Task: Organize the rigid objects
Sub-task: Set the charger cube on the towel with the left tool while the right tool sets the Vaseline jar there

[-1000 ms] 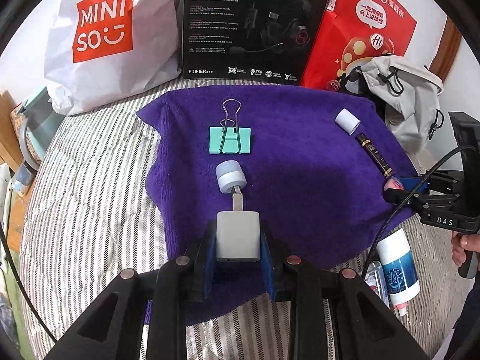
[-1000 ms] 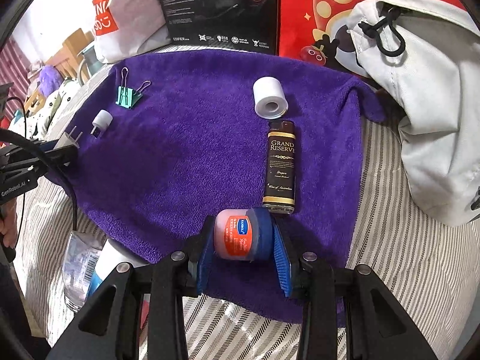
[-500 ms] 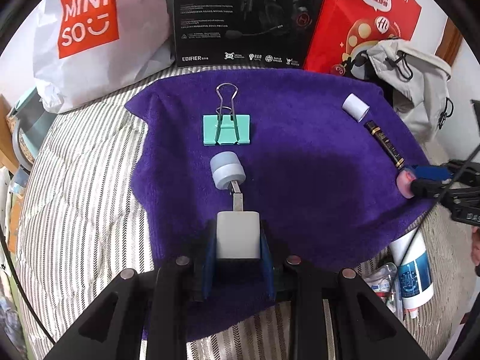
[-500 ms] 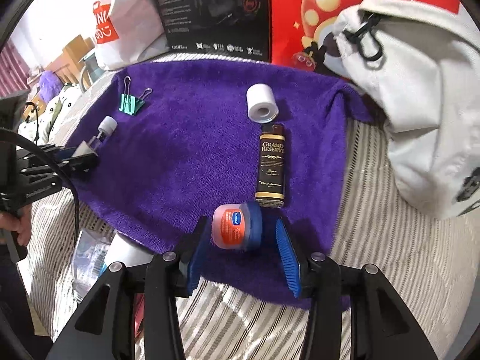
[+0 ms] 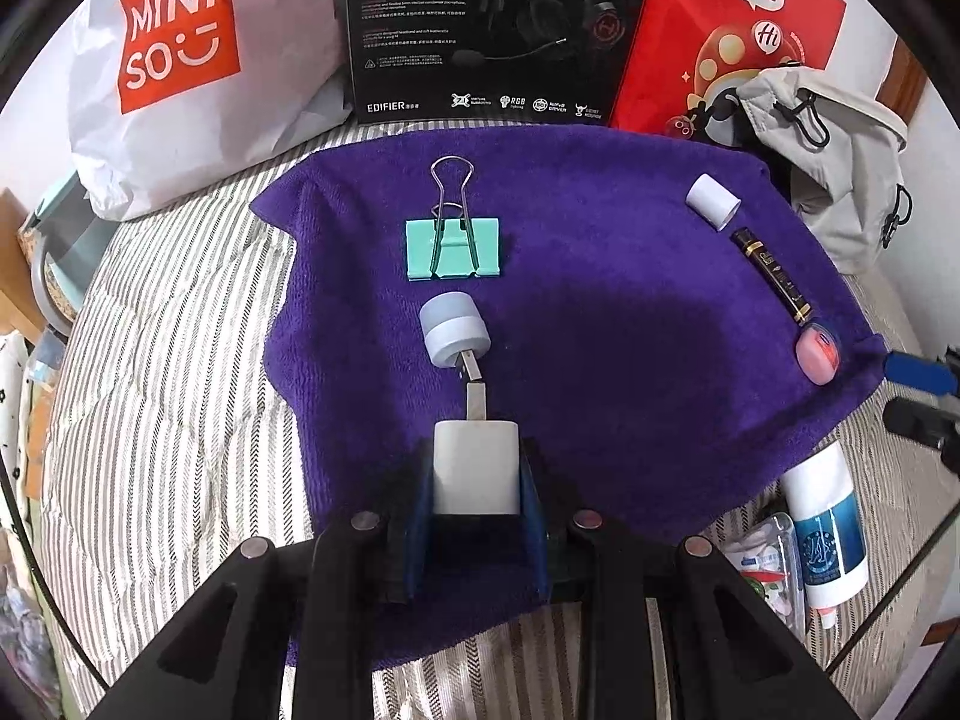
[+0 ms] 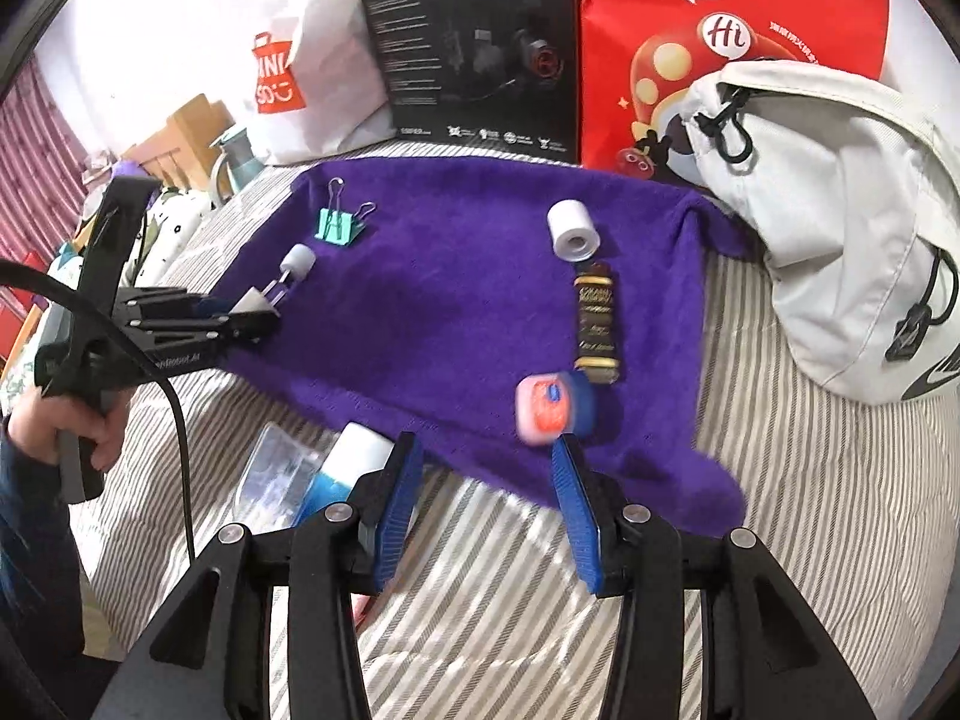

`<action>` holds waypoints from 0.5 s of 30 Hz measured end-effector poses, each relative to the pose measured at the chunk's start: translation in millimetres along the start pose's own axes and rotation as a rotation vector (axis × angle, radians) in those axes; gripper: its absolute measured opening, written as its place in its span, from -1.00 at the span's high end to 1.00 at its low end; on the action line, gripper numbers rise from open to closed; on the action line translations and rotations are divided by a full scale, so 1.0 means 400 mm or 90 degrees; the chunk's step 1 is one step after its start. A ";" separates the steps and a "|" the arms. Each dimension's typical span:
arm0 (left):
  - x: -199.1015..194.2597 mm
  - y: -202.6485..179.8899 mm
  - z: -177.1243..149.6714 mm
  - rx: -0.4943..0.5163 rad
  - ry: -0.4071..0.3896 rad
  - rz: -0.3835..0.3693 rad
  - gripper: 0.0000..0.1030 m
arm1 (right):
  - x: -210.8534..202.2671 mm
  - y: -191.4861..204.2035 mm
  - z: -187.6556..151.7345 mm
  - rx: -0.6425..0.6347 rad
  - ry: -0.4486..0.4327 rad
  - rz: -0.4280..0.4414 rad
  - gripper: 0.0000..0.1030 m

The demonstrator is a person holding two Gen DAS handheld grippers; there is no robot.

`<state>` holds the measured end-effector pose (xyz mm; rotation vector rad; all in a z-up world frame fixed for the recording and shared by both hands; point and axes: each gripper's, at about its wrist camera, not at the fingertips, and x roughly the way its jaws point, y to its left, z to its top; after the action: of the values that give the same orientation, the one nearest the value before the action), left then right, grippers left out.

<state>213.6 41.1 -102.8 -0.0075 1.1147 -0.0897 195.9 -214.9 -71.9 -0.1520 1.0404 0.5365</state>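
Charger (image 5: 476, 468) sits pinched in the left gripper (image 5: 476, 498) near the towel's (image 5: 630, 330) front edge. Right gripper (image 6: 480, 504) hangs spread. Lowering the charger flat before letting go should keep it from tipping.

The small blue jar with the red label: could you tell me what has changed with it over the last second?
The right gripper opened, released the jar onto the purple towel and drew back. The left gripper stays shut on the white charger.

Bed (image 5: 168, 420), striped cover. Directly on it: purple towel (image 5: 600, 312), centre; white shopping bag (image 5: 180, 72), far left; black box (image 5: 492, 30) and red bag (image 5: 732, 42), far; grey backpack (image 6: 840, 228), right; white-blue bottle (image 5: 825, 534), near.
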 end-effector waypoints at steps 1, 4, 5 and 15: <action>-0.002 0.000 0.000 -0.001 0.004 0.000 0.49 | 0.000 0.002 -0.004 0.000 0.003 0.003 0.12; -0.007 0.001 -0.001 0.001 0.012 -0.001 0.46 | -0.002 0.002 -0.013 0.005 0.004 0.001 0.12; -0.009 0.001 -0.001 0.001 0.013 0.000 0.46 | -0.004 0.000 -0.014 0.007 0.004 0.002 0.12; -0.058 0.001 -0.015 -0.007 0.005 0.010 0.46 | -0.034 -0.003 -0.036 0.014 -0.006 0.001 0.12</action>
<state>198.0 43.5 -84.8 -0.0076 1.1233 -0.0697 180.0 -225.9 -67.9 -0.1301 1.0369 0.5263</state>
